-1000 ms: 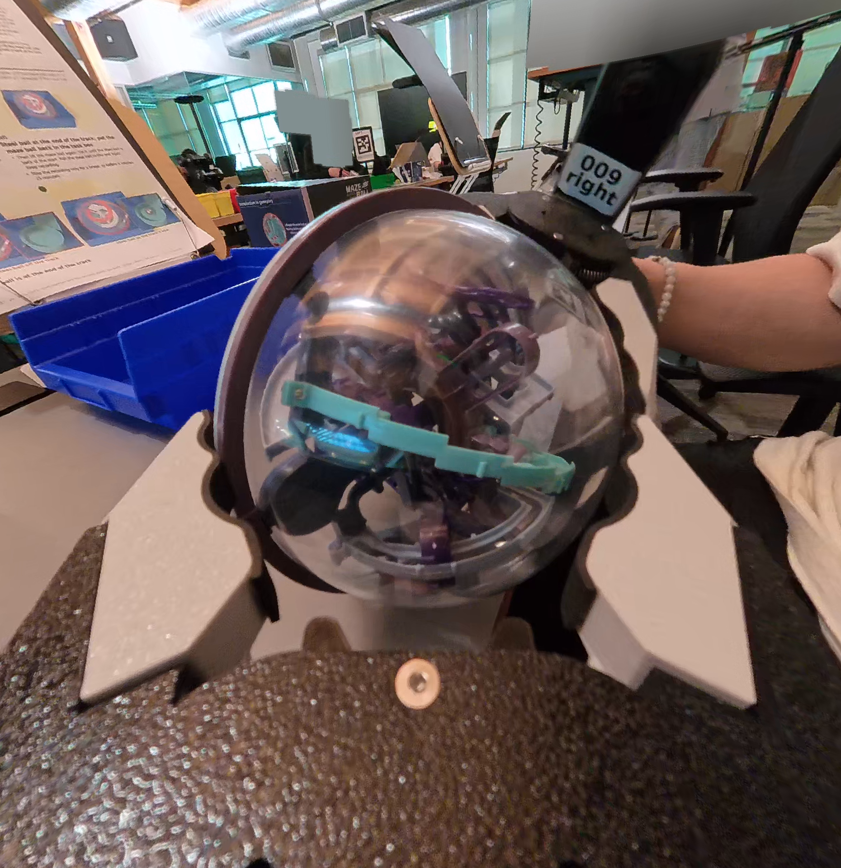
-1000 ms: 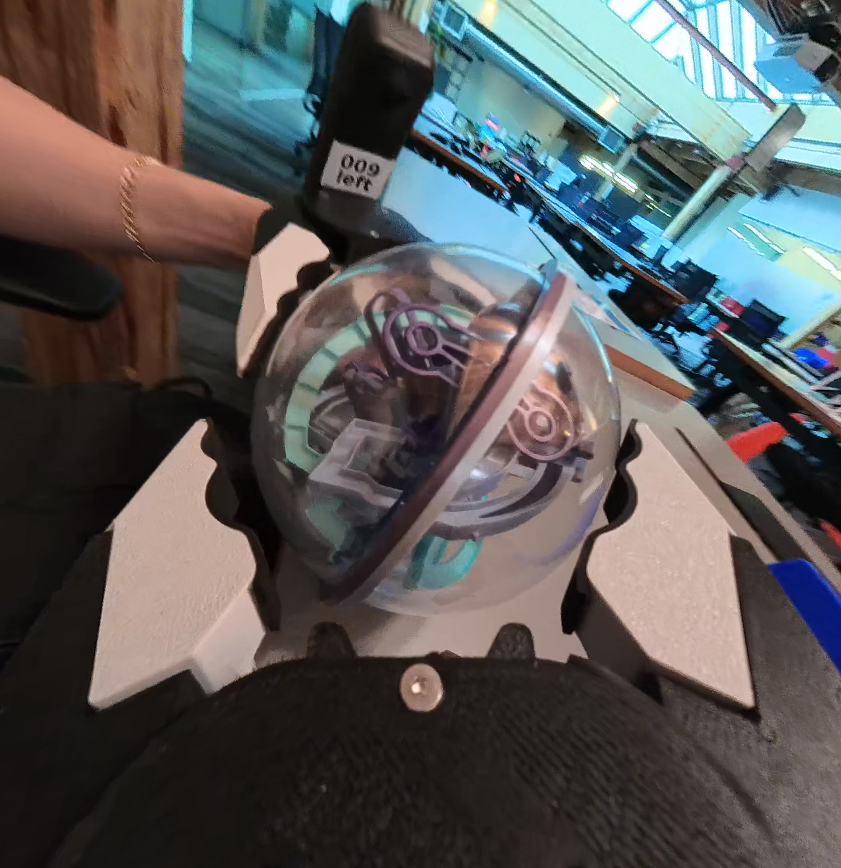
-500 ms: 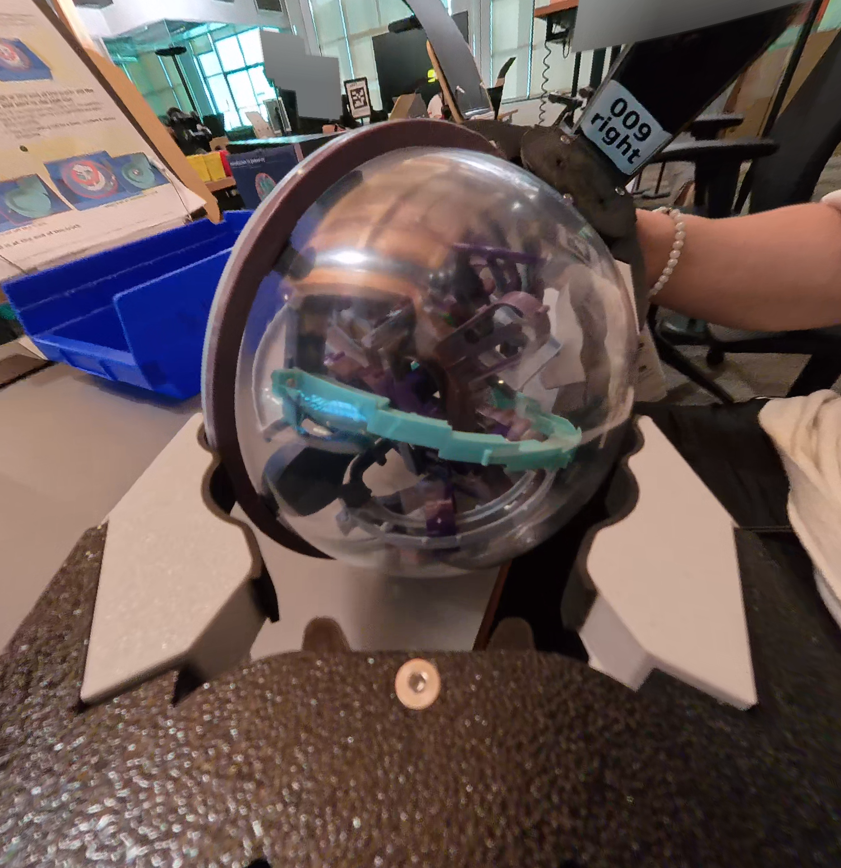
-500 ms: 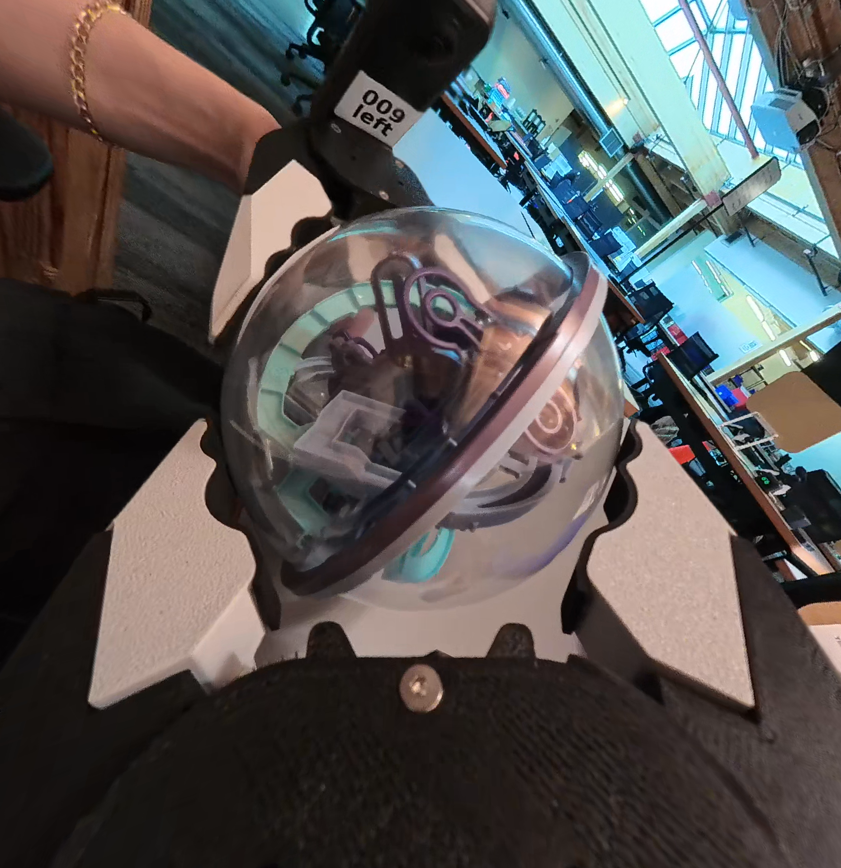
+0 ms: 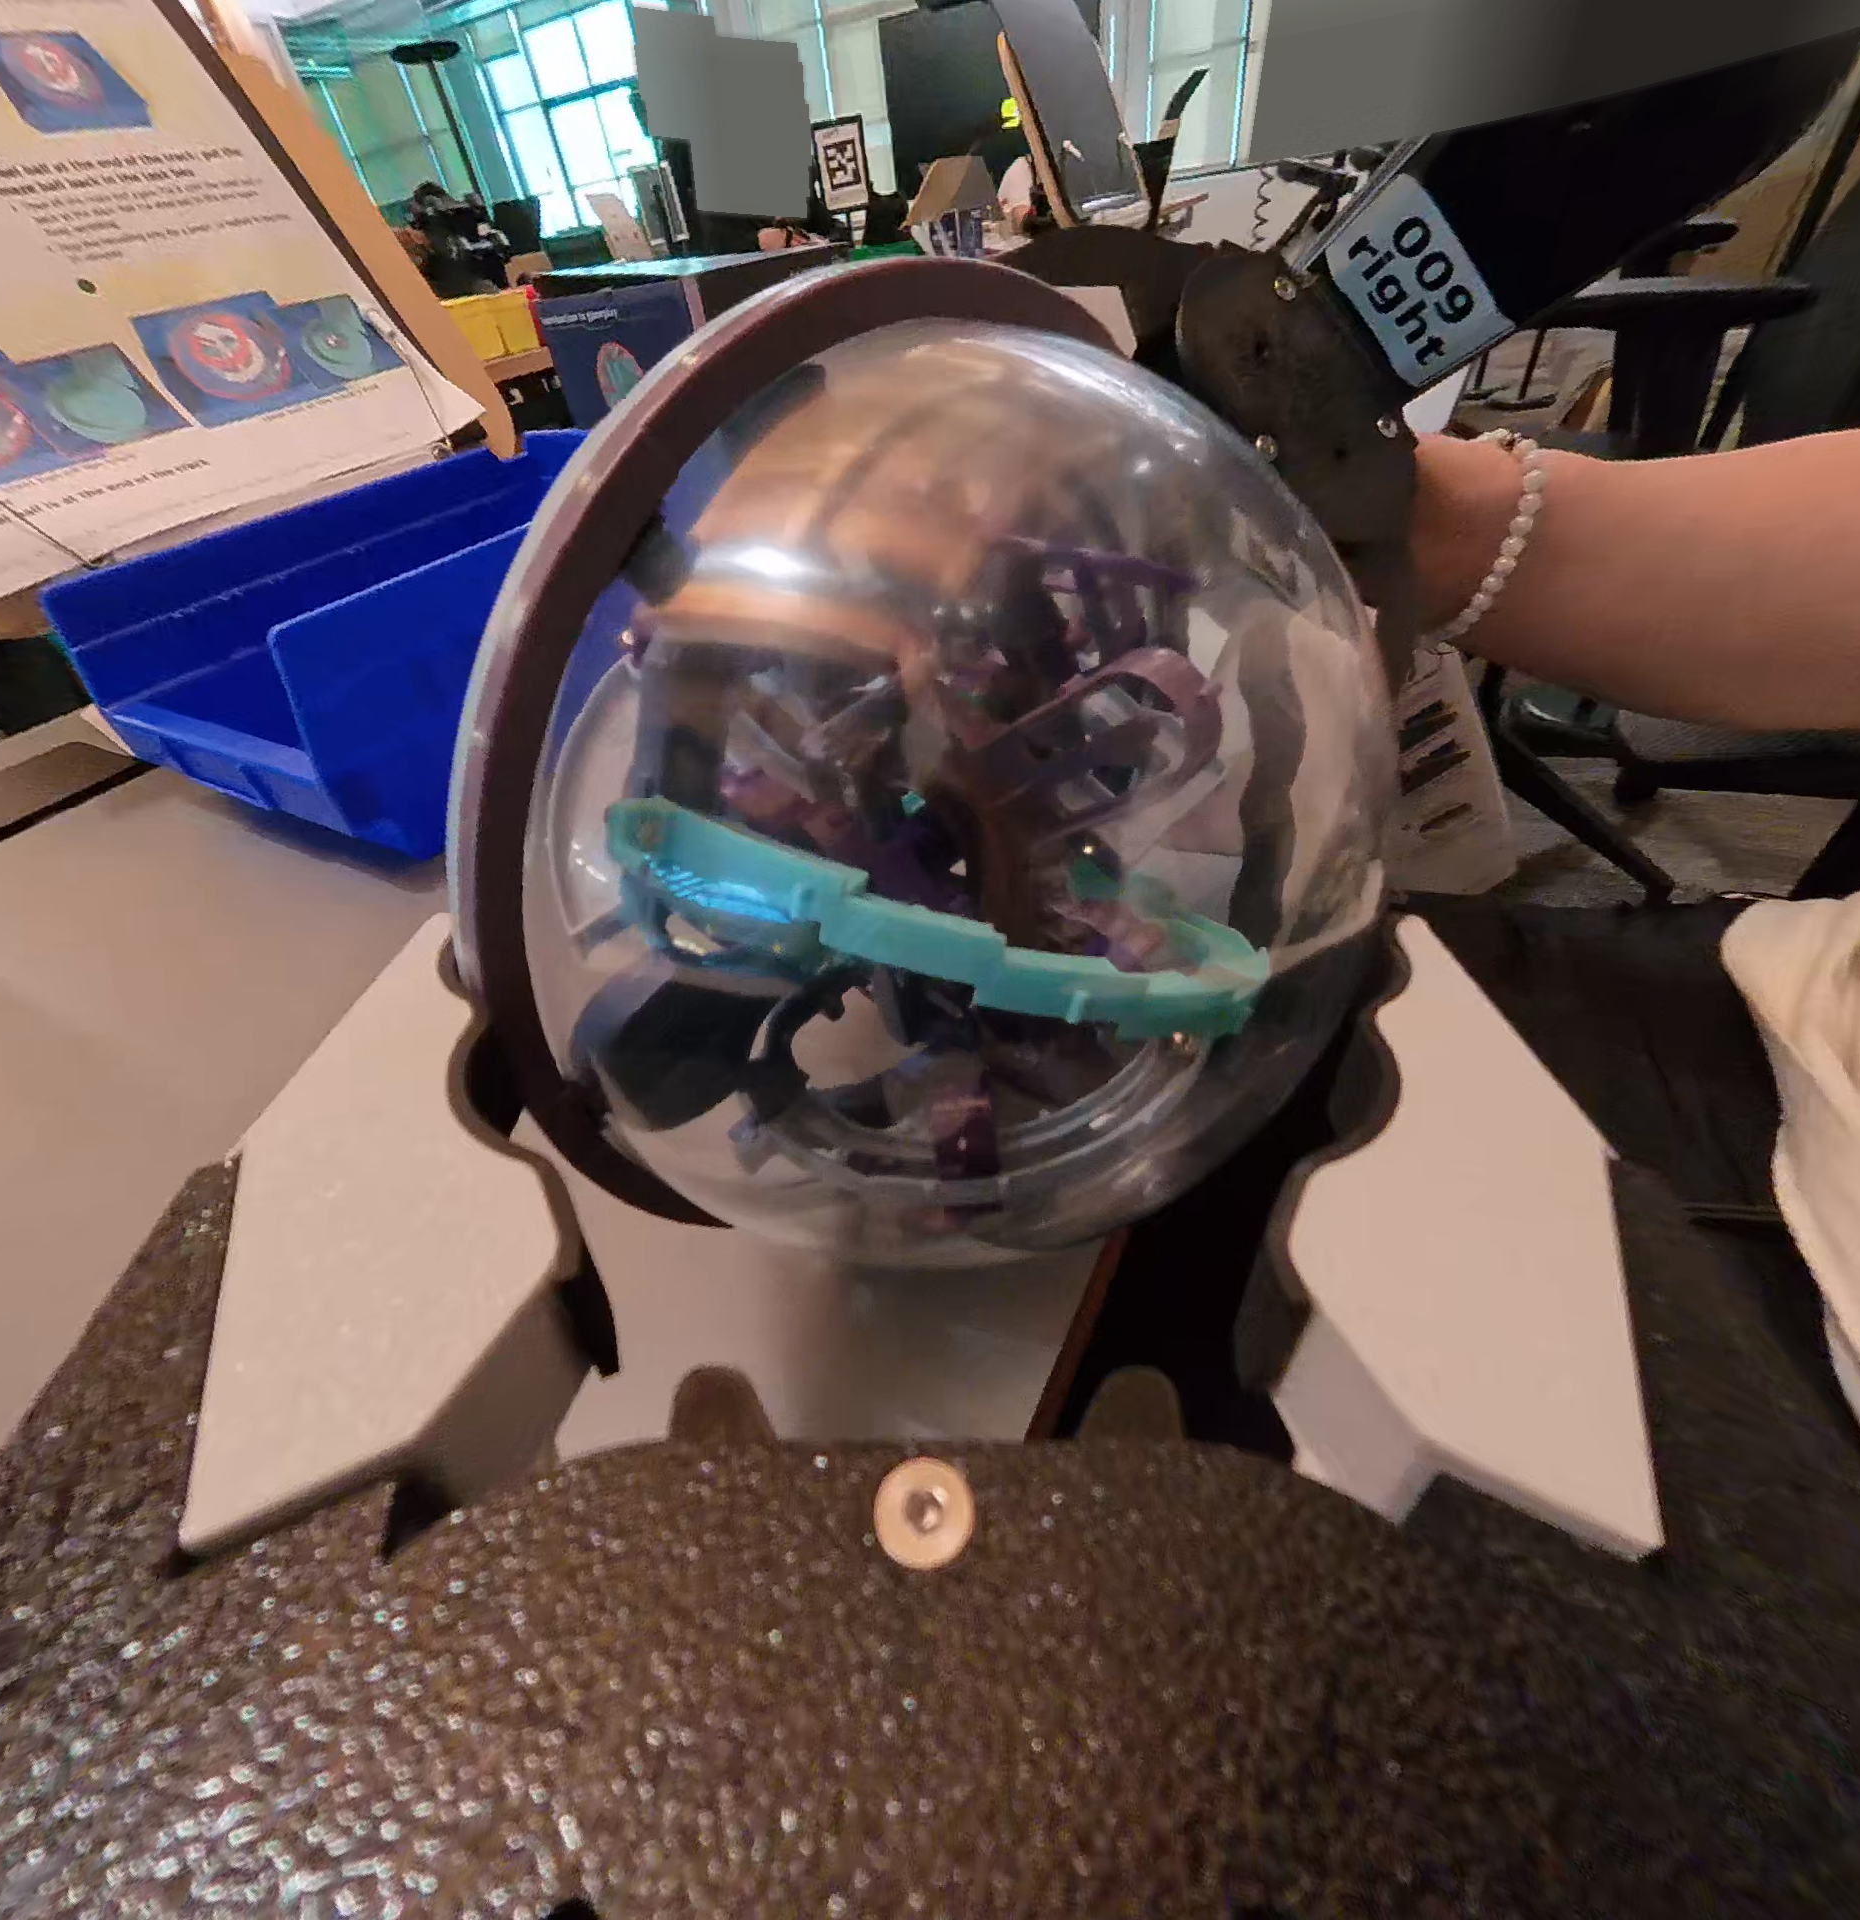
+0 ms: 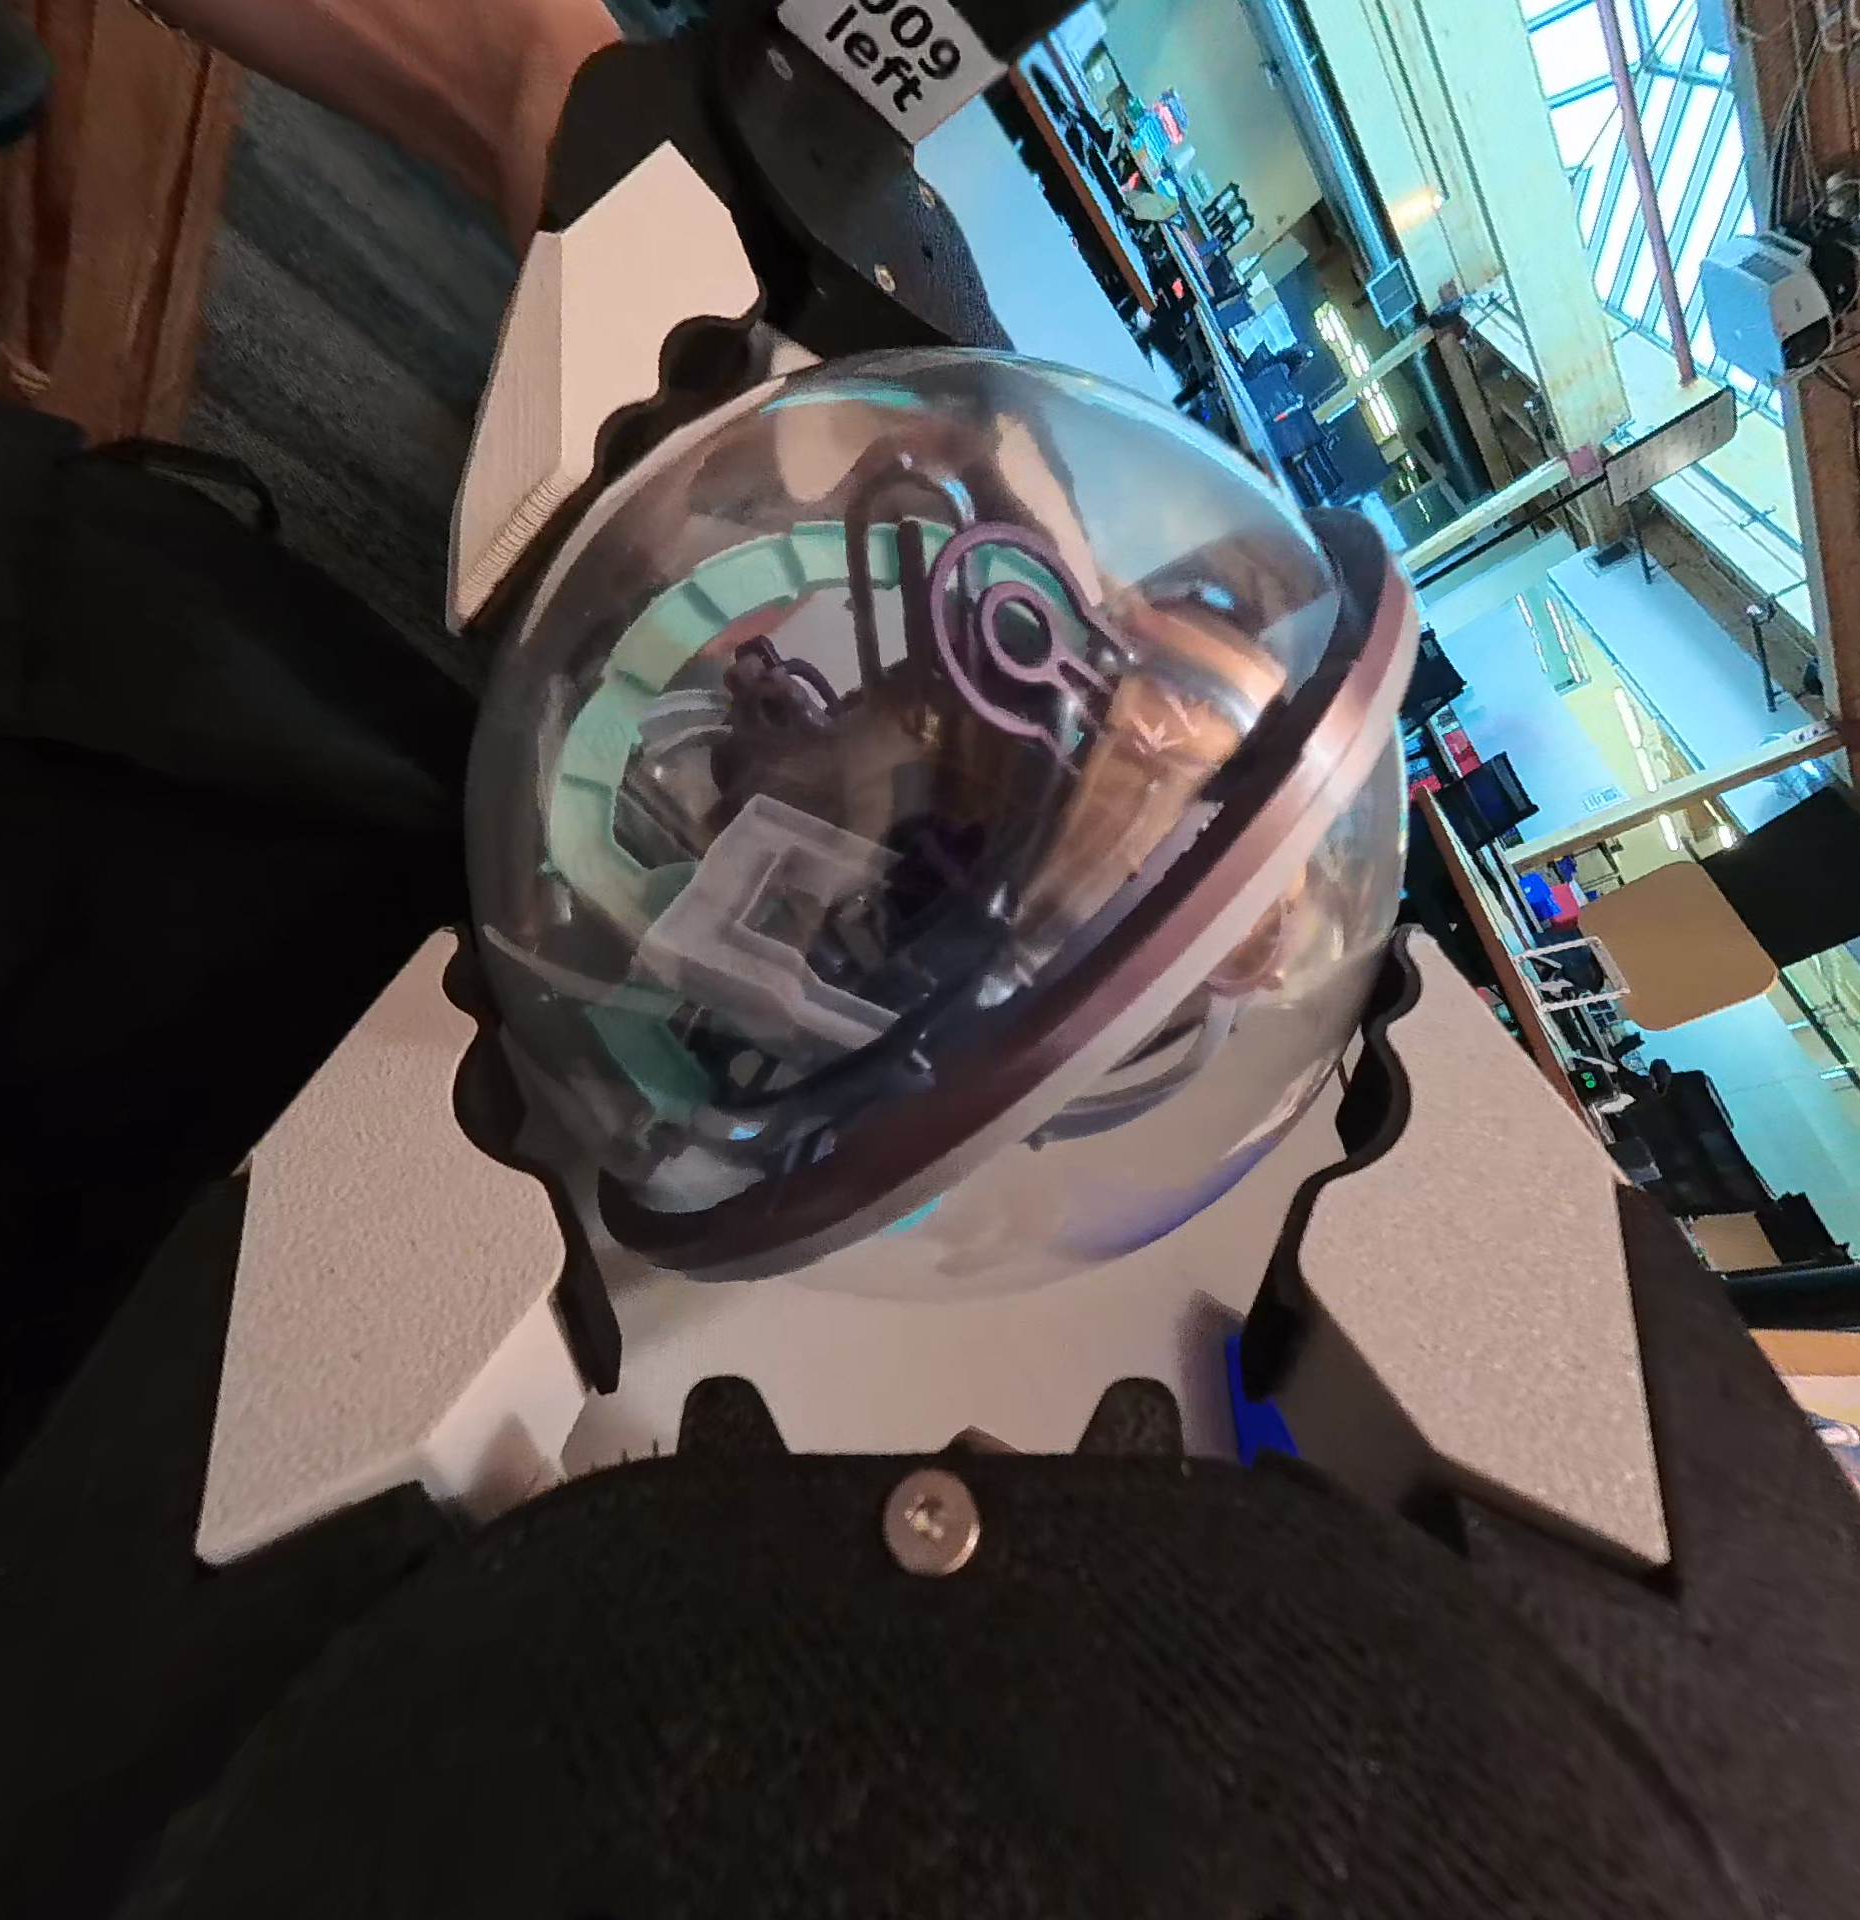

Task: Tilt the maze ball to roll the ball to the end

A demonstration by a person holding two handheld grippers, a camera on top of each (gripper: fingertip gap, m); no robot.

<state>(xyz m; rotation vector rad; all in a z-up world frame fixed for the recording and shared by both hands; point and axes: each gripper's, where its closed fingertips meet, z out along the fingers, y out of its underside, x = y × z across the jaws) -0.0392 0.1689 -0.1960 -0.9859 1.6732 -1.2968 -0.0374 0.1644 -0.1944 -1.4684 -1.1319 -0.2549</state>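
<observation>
Between the wide-spread fingers of both grippers, a clear maze ball (image 5: 926, 748) with a dark equator ring is being held up above the grey table (image 5: 126, 997). Left gripper (image 5: 921, 997) and right gripper (image 6: 931, 1018) are each clamping it, wavy black pads pressing its sides. Inside, a teal track (image 5: 936, 940) is crossing purple ramps. Behind, a blue bin (image 5: 313, 665) is sitting beside an instruction sheet (image 5: 157, 270).

Both grippers have a speckled black body (image 5: 905, 1714) with a silver screw (image 5: 924, 1512), pale grey angular fingers (image 5: 386, 1226) edged in wavy black pads, and white labels. A pearl bracelet (image 5: 1508, 540) circles one wrist.
</observation>
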